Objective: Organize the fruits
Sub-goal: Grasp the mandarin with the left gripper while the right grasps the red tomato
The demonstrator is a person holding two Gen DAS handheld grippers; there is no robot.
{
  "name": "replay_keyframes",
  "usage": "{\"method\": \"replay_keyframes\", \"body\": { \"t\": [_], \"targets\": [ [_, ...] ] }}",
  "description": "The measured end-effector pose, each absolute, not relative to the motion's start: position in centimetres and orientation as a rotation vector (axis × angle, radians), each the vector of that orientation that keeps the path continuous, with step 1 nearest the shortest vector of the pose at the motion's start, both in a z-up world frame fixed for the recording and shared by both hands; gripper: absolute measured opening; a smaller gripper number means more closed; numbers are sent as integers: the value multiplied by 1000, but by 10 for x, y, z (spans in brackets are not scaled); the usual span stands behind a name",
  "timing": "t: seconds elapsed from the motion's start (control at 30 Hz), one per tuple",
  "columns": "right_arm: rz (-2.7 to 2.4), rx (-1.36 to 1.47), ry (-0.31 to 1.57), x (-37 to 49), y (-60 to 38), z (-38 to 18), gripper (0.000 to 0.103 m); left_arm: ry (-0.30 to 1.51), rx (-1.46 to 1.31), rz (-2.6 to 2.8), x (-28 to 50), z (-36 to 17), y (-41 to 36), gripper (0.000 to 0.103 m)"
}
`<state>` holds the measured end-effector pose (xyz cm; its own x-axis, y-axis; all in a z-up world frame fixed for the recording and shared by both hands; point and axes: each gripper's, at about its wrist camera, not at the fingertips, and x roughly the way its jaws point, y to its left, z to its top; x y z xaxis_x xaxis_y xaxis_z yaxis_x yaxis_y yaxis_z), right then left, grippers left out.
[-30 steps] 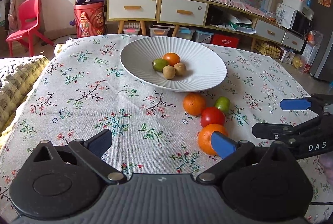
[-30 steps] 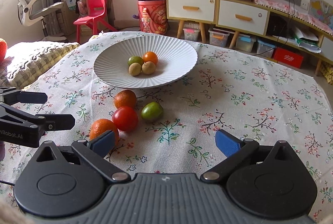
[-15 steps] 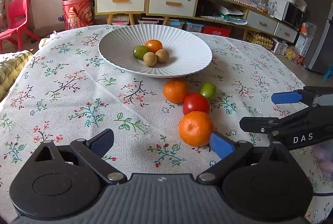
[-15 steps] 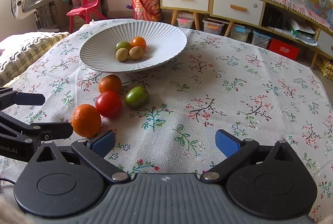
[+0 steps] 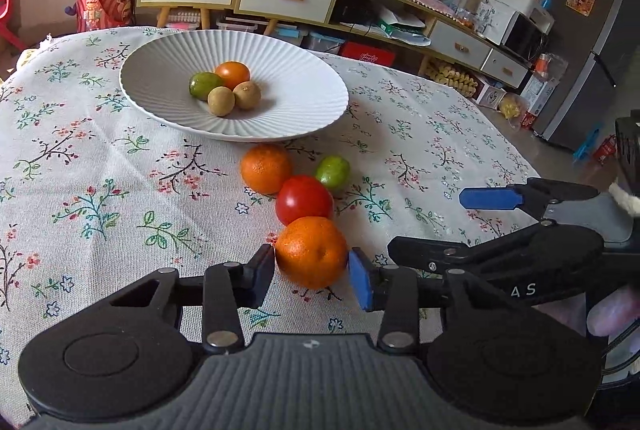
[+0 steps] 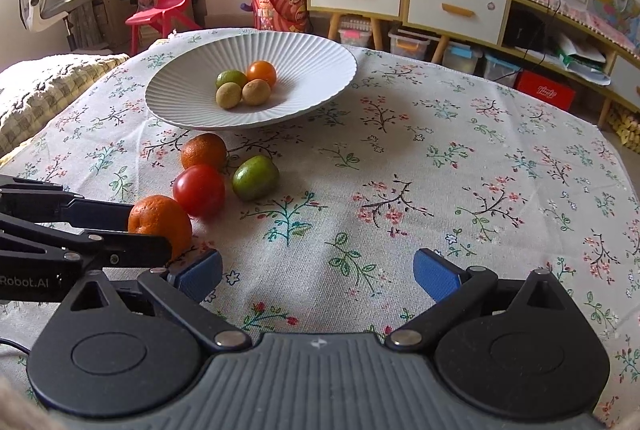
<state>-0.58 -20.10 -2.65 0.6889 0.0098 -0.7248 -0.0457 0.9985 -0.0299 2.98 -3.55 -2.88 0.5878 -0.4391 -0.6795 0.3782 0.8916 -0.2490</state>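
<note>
A floral-printed cloth-covered table is spread beneath both tongs. A wide white ribbed ceramic plate is set well ahead of the left gripper; four small fruits are clustered in its middle. Ahead of the right gripper only bare cloth is seen between its blue pads, which are spread wide with nothing between them. The round orange mandarin is seated on the cloth between the left gripper's fingers, both pads being pressed against its sides; being nearly spherical, no long axis can be told. Just beyond it a red tomato is touched, then a second orange mandarin and, rightward, an oval green fruit, whose long axis is laid slantwise.
</note>
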Motion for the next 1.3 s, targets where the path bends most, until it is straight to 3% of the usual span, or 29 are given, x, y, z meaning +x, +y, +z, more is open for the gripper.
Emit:
{"method": "replay_keyframes", "body": {
  "t": [0.37,0.6,1.03,1.3],
  "targets": [
    [59,-57,822,-3,-193,-29,101,826,-61,-384,33,-21,-18,24],
    [108,-45,829,3,-177,-31,94,834,-29,-320,34,-18,-5,24],
    [192,-2,815,22,-157,-30,49,839,-40,-298,31,-14,9,24],
    [200,-3,803,26,-153,-30,38,836,-51,-295,30,-11,13,24]
  ]
}}
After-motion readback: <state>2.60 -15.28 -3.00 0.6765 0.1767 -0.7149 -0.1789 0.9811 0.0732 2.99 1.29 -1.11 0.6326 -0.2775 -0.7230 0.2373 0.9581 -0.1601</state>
